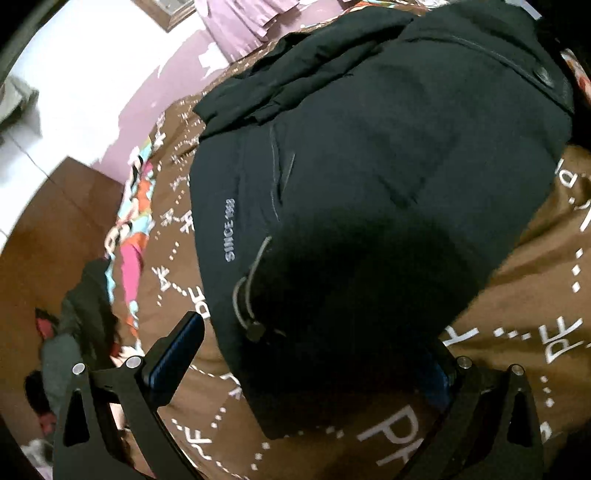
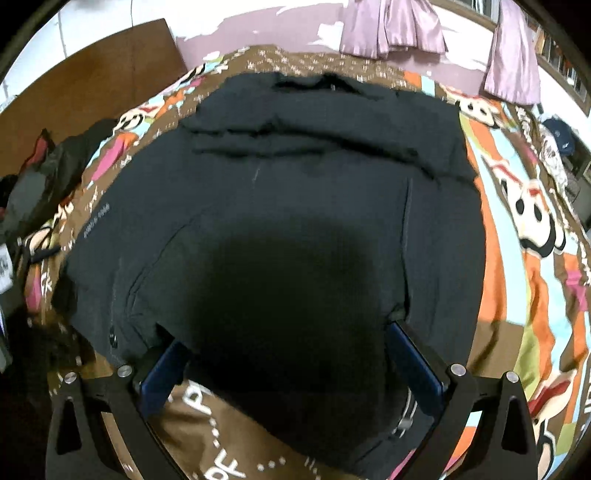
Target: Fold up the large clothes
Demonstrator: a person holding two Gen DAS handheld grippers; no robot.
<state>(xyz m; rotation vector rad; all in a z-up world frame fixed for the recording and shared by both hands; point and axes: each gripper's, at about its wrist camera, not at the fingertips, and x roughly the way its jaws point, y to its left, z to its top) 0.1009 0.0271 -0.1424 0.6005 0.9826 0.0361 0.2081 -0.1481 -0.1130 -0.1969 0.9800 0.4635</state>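
A large black padded jacket [image 1: 369,166] lies spread on a bed, with "SINCE" lettering [image 1: 229,229] and a grey drawcord [image 1: 247,291] near its hem. It also fills the right wrist view [image 2: 295,192]. My left gripper [image 1: 314,354] is open, its jaws wide apart on either side of the jacket's hem; the right finger is partly hidden under the cloth. My right gripper [image 2: 288,350] is open too, its blue-padded fingers [image 2: 413,354] straddling the jacket's near edge, which bulges up between them.
The bed has a brown cover with white lettering [image 1: 535,332] and a bright cartoon-print sheet [image 2: 524,221]. A heap of dark clothes [image 2: 40,173] lies at the bed's left edge. Purple curtains [image 2: 391,29] hang behind. A wooden floor [image 1: 44,240] lies to the left.
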